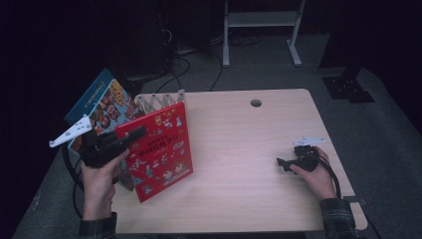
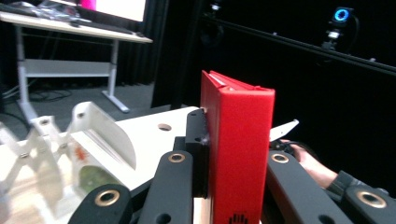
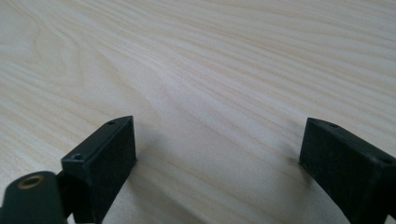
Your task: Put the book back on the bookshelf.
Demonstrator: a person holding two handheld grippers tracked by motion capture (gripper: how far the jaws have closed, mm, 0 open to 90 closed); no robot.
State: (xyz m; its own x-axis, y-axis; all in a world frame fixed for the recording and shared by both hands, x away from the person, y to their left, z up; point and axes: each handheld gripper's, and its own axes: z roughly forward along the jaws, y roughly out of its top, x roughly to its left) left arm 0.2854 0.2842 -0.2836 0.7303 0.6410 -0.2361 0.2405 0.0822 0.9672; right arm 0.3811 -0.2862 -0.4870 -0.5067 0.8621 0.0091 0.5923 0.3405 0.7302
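Observation:
A red picture book stands tilted at the table's left, lifted by my left gripper, which is shut on its upper left edge. In the left gripper view the book's red spine sits upright between the two black jaws. Behind it a blue picture book leans off the table's left side. Low over the wooden table at the right, my right gripper stands open. In the right gripper view its pads are spread wide above bare wood, nothing between them.
A white folding rack stands at the table's back left, also seen close by as the rack. A cable hole lies near the far edge. A white desk frame stands beyond the table.

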